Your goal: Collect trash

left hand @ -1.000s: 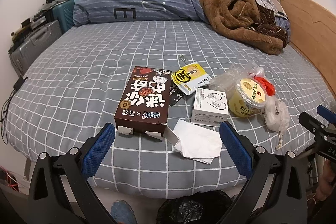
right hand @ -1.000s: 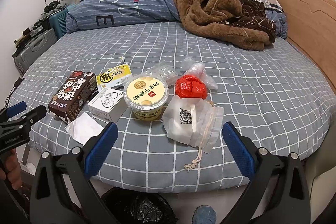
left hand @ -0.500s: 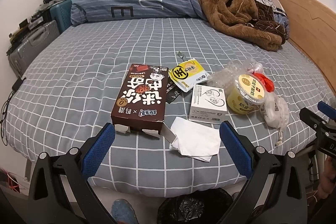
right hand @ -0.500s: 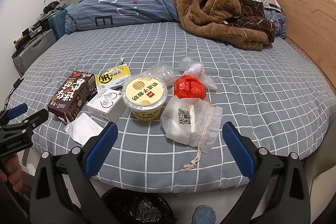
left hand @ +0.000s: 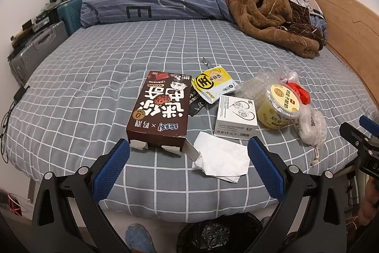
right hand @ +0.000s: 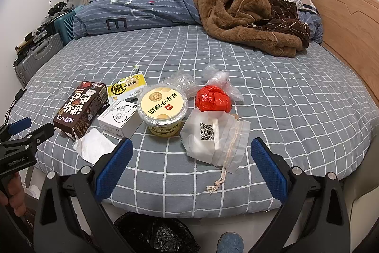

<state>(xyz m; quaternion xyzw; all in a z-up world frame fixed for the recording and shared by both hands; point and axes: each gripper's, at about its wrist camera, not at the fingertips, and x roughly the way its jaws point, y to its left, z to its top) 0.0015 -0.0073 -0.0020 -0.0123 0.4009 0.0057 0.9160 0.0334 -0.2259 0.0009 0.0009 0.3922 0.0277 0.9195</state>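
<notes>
Brown snack box [left hand: 159, 112], white box [left hand: 236, 117], yellow cup [right hand: 162, 108], tissue [left hand: 221, 159], wrappers clustered near the bed's edge.

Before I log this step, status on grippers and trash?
Left gripper open, empty. Right gripper open, empty. Trash untouched on bed: brown box, tissue, yogurt cup. Nothing blocking.

A home bedroom is shown by a wide bed with a grey checked sheet [left hand: 94, 77], a striped blue duvet [left hand: 165, 4] and brown fleece blanket [left hand: 265, 13] heaped at its far edge, hard-shell suitcases [left hand: 35, 51] beside it.
</notes>
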